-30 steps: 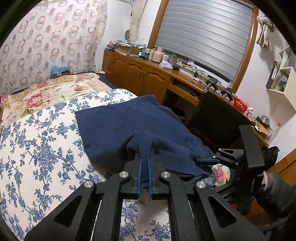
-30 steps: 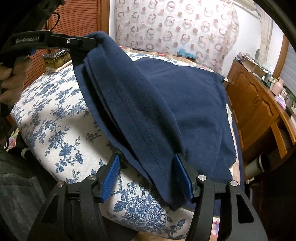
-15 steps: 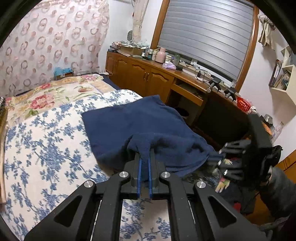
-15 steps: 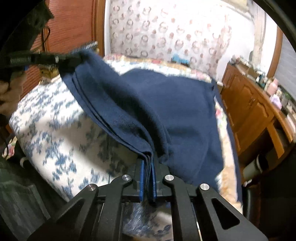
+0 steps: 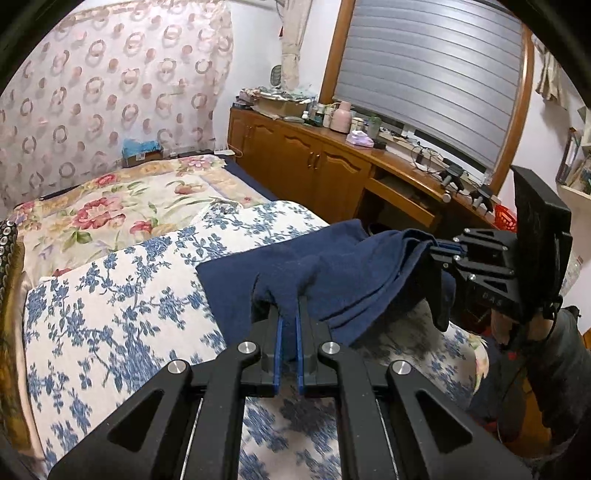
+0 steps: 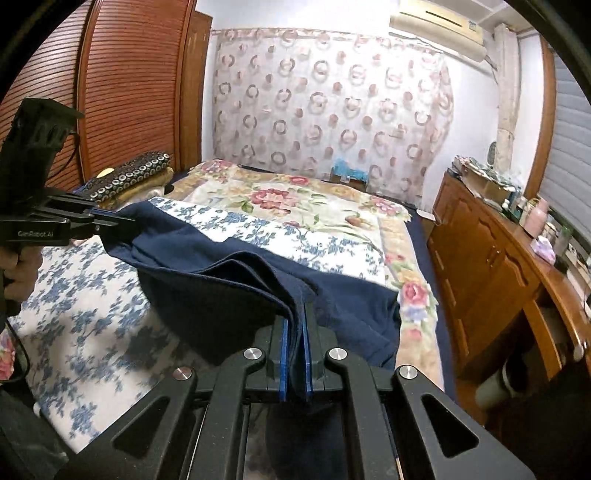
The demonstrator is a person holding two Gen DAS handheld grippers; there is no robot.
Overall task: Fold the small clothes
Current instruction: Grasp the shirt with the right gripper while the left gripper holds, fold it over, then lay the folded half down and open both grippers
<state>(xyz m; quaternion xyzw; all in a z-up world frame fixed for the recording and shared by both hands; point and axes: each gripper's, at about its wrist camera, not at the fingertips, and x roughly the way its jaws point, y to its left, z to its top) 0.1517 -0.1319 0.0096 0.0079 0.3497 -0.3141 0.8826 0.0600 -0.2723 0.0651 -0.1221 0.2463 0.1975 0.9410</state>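
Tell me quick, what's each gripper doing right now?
Left gripper: shut on the navy garment.
Right gripper: shut on the same navy garment, at another edge.

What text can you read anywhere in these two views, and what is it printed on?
"GenRobot.AI": white print on the side of the left gripper body, seen in the right wrist view.
Faint raised letters on the right gripper body in the left wrist view: too dim to read.
Small mark on the air conditioner: too small to read.
Bottles and boxes on the wooden counter: labels too small and blurred.
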